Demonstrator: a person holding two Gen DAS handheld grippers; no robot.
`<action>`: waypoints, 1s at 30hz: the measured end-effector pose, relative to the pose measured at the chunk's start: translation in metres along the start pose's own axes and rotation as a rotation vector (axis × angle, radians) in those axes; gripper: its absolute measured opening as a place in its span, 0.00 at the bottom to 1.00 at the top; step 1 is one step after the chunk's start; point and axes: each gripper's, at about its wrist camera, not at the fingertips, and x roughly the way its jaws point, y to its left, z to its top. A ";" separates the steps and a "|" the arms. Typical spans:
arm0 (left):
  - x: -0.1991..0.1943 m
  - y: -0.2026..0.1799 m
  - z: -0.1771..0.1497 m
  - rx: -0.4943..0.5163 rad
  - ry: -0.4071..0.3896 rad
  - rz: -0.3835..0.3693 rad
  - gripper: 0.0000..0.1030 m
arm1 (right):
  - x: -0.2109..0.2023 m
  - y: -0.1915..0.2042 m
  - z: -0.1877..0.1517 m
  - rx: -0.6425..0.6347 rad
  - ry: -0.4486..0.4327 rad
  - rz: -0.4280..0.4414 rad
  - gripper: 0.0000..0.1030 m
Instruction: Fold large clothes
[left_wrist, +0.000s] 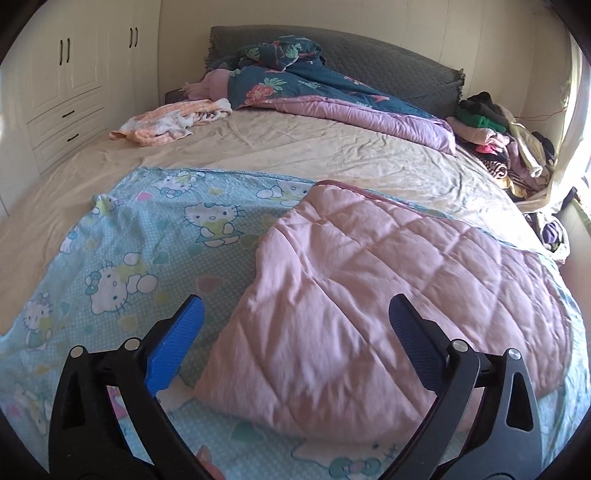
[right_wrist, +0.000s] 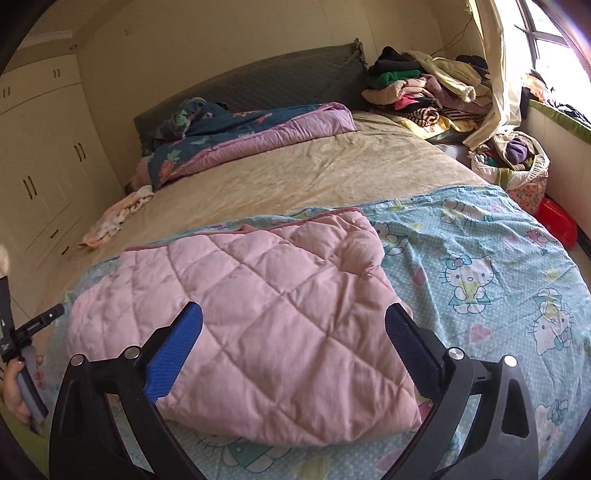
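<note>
Fingers (left_wrist: 192, 325) of the left gripper (left_wrist: 295, 317), black with blue ribbed pads, spread wide and empty, hovering above the near part of a pink quilted blanket (left_wrist: 369, 295) without touching it. Fingers (right_wrist: 184, 332) of the right gripper (right_wrist: 293, 325), same black and blue build, likewise spread wide with nothing pinched, poised over the same pink quilted blanket (right_wrist: 258, 302). Folded over into a rough rectangle, with a darker pink piped edge along its far side, lying on a pale blue cartoon-cat printed sheet (left_wrist: 147, 240) spread across the near end of a bed with a beige wrinkled cover (left_wrist: 295, 144). Farther up the bed, a bunched teal floral quilt with lilac lining (left_wrist: 332, 92) against a grey quilted headboard cushion (left_wrist: 388, 55), and a crumpled peach-and-white striped cloth (left_wrist: 166, 122) near the side by the cream built-in wardrobe (left_wrist: 62, 85). Beyond the far corner, beside the window curtain, a heap of mixed clothes (right_wrist: 424, 88). At the left edge of the right wrist view, a hand (right_wrist: 14, 391) gripping the handle of the other gripper.
</note>
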 end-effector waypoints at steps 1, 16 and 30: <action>-0.005 0.000 -0.002 -0.002 0.000 -0.005 0.91 | -0.006 0.003 -0.003 0.002 -0.002 0.010 0.96; -0.059 -0.006 -0.050 0.029 -0.004 -0.025 0.91 | -0.064 0.013 -0.058 0.045 -0.050 -0.010 0.96; -0.046 -0.009 -0.084 0.007 0.085 -0.071 0.91 | -0.044 -0.006 -0.096 0.233 0.032 -0.013 0.96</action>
